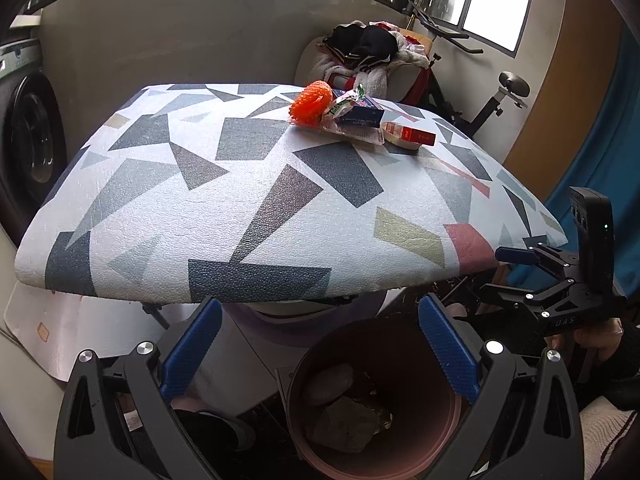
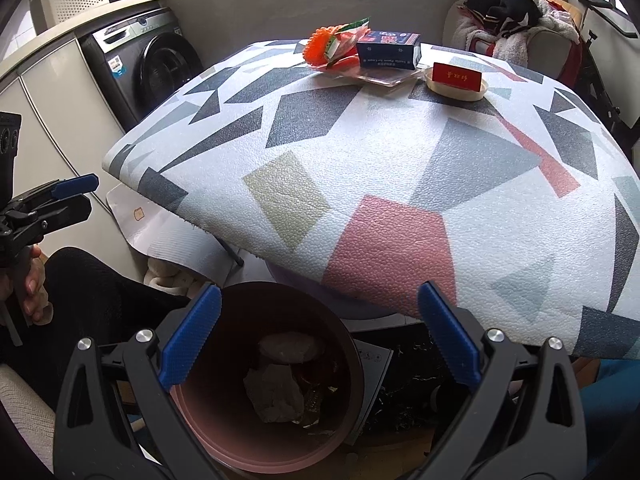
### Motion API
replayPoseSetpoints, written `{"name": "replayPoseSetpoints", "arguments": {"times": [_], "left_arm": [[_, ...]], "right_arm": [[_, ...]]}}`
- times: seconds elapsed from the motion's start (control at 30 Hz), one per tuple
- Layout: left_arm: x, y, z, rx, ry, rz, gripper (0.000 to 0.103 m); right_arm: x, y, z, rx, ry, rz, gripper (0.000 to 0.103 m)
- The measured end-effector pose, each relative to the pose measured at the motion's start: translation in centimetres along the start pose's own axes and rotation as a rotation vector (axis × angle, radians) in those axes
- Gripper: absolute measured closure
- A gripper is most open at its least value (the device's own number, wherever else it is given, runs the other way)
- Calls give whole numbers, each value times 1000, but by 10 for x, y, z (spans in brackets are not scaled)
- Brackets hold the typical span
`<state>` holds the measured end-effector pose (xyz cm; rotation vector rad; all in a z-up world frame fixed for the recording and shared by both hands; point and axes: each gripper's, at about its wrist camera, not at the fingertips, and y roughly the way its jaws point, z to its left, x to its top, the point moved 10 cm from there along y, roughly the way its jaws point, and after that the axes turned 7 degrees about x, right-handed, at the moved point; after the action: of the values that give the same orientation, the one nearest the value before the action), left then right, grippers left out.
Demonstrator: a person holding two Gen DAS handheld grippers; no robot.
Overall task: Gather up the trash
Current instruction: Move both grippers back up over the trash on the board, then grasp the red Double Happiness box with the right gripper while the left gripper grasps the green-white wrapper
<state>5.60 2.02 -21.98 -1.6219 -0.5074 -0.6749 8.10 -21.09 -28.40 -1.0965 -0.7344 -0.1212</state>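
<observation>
Left tongs [image 1: 320, 344]: held wide apart, nothing gripped, above the bin.
Right tongs [image 2: 320, 332]: spread fully, empty.
Pink bin [image 2: 224, 448]: set below the counter [image 2: 400, 152] edge; crumpled trash [image 2: 276, 396] seen inside.
Counter's far end: orange mesh [image 1: 311, 102], blue box [image 2: 388, 55], red box [image 2: 456, 76].

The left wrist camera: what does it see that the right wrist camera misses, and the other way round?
Only the left wrist view shows the black exercise bike by the window. Only the right wrist view shows the front of the dark grey washing machine with its control panel. Both show the pink round trash bin holding crumpled trash, the geometric-patterned tablecloth, the orange mesh scrubber and the dark blue box.
</observation>
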Motion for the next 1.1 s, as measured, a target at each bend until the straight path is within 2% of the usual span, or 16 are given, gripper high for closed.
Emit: {"name": "replayPoseSetpoints", "arguments": {"times": [0.17,0.4,0.53,0.7,0.87,1.0,1.1], "left_arm": [[14,2,7,3,-2,-15,7],[38,12,11,2,4,-33,7],[54,22,8,-4,21,-49,7],[72,39,7,-8,26,-57,7],[90,57,6,2,34,-65,7],[105,72,5,7,47,-71,7],[114,85,-3,-9,81,-59,7]], "right_arm": [[30,-12,-25,-38,1,-45,6],[97,-25,-75,-67,62,-132,6],[135,-19,-100,-110,52,-158,6],[175,8,-130,-138,65,-146,6],[207,44,-160,-156,137,-117,6],[224,72,-179,-131,236,-89,13],[226,92,-187,-148,260,-53,17]]}}
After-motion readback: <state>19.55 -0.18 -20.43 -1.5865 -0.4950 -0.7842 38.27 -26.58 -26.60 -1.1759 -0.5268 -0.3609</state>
